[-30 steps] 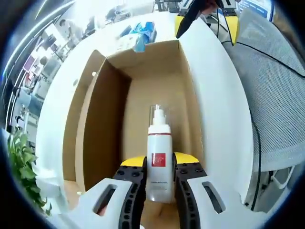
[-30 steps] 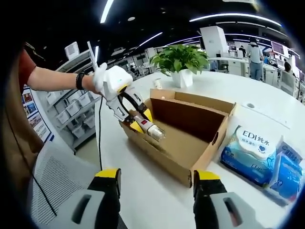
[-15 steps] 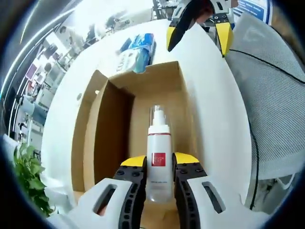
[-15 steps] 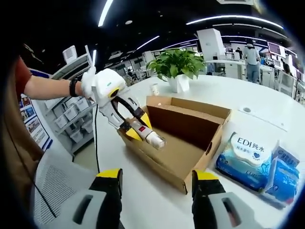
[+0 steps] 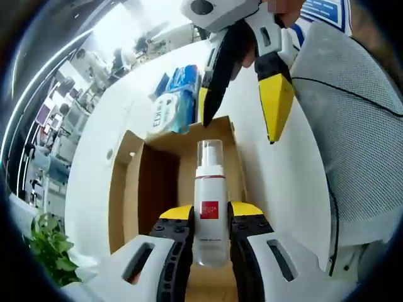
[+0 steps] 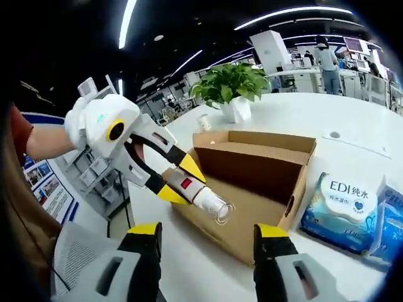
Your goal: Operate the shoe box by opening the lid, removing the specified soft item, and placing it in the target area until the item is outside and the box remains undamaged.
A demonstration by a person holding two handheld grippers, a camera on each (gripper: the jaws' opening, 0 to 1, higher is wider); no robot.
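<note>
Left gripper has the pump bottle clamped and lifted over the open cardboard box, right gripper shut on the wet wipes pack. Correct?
Not quite. The right gripper is open and holds nothing: in the right gripper view its jaws stand apart over the white table, and the wet wipes pack lies apart, beside the cardboard box. The left gripper does clamp the pump bottle above the box.

White round table (image 6: 352, 119), potted plant (image 6: 230, 85), ceiling strip lights (image 6: 126, 19), shelving (image 6: 94, 173) behind

Bottle (image 5: 210, 207) base hidden between left tongs (image 5: 210, 221) at 6 o'clock; label print too small to read. Wipes pack (image 6: 395, 226) cut off at 3 o'clock.
</note>
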